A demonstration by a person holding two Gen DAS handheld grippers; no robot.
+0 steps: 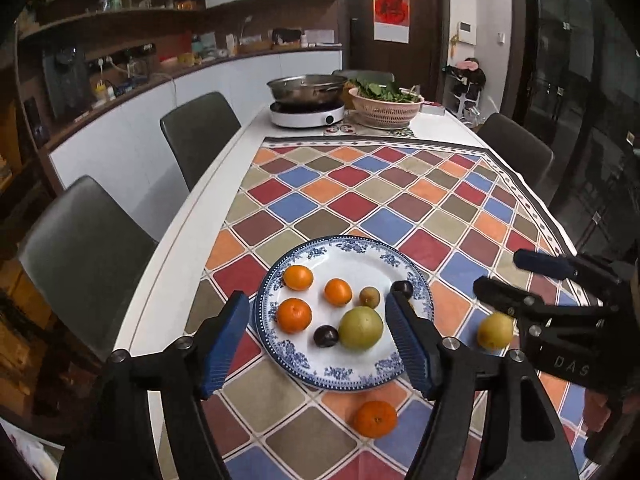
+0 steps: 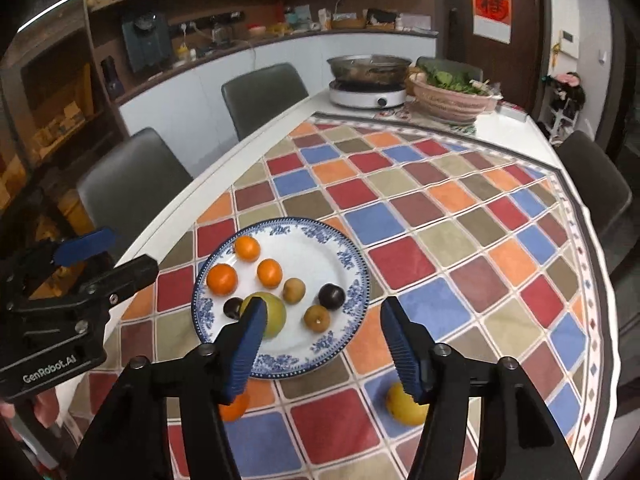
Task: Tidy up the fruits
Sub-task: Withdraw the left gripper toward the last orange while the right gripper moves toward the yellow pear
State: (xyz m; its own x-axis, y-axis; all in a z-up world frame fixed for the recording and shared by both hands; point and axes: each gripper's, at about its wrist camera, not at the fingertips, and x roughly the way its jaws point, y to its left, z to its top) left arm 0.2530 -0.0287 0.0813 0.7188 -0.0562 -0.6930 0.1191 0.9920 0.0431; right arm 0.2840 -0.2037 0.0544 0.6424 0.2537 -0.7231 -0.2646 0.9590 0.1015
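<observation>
Fruits mostly sit gathered on the plate (image 1: 416, 280); one orange (image 1: 375, 419) and a yellow fruit (image 1: 495, 330) lie loose on the tablecloth (image 1: 384, 200) just beside it. You hold your left gripper (image 1: 316, 332) and right gripper (image 2: 320, 344) spread apart, empty, above them, likely to collect the strays.

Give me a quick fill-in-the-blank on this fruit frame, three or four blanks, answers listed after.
1. Counting both views, the blue-and-white plate holds ____ oranges.
2. Both the left gripper and the right gripper have their jaws ____.
3. The yellow fruit and one more orange lie off the plate on the ____ tablecloth.
4. At the far end of the table, the metal pot sits on a white ____.

Missing words: three; open; checkered; induction cooker
</observation>
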